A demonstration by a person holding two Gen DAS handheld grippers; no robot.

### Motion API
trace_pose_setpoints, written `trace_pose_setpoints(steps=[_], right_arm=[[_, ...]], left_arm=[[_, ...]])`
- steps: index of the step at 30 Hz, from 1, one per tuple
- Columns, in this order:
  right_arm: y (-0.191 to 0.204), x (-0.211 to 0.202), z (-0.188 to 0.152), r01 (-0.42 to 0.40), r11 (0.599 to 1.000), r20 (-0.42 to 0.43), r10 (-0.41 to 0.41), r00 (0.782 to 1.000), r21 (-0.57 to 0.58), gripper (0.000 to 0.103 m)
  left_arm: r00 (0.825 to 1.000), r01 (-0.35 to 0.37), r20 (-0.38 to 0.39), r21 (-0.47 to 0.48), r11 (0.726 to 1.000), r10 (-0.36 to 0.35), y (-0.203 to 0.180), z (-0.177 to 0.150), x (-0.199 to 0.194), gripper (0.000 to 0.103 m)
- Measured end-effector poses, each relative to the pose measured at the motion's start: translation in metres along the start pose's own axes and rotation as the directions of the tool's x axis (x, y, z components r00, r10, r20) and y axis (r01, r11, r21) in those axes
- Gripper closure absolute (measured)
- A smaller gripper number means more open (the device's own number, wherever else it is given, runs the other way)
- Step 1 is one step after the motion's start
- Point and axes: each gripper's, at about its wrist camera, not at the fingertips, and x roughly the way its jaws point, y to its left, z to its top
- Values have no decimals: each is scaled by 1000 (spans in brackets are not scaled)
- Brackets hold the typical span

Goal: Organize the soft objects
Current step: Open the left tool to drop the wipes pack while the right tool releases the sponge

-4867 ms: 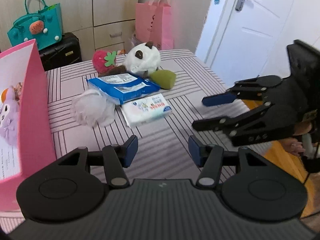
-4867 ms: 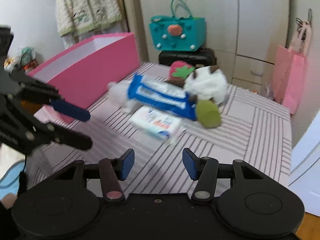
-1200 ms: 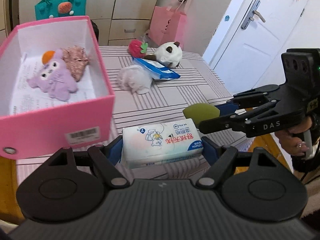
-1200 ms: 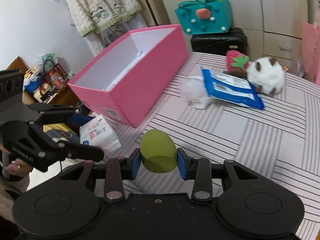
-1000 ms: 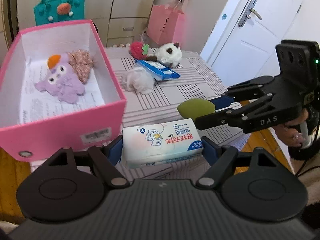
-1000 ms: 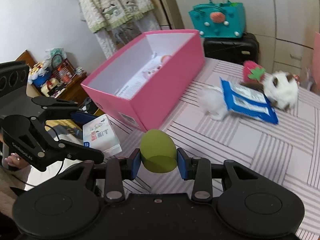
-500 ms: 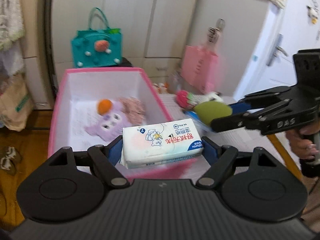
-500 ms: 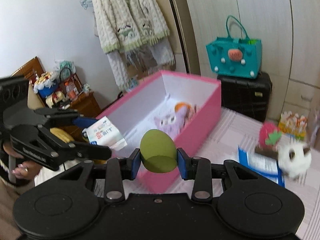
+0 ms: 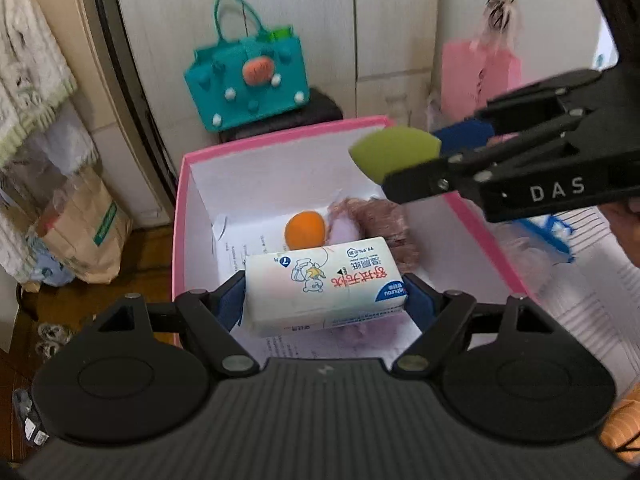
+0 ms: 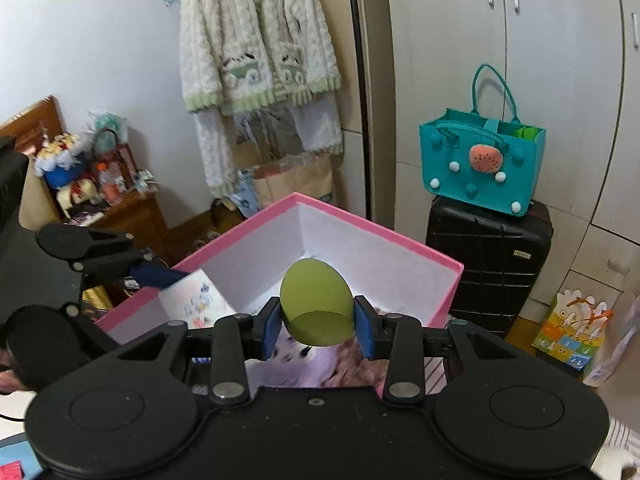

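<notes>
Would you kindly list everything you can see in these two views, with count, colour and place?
Rectangular cardboard box: one, pink outside and white inside, below both grippers.
Soft wet-wipe pack: one, white, in the left gripper.
Egg-shaped sponge: one, olive green, in the right gripper.
Plush toy with orange top: one, lilac, inside the box.
Fuzzy brownish-pink item: one, inside the box beside the plush.
Felt tote bag: one, teal, on the suitcase.
Hard suitcase: one, black, behind the box.
Knitted cardigan: one, cream and green, hanging on the wall.
Paper gift bag: one, pink, by the cupboards.
Left gripper: black, blue pads, shut on the pack.
Right gripper: black, blue pads, shut on the sponge.
</notes>
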Motion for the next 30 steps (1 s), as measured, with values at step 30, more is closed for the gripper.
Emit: trace_pose_setpoints(steps=[30], right_arm=[[-28,1,7,1,987,-40,6,999,161,48]], left_arm=[[984,-169,64,33,985,167,7,24,-1,19]])
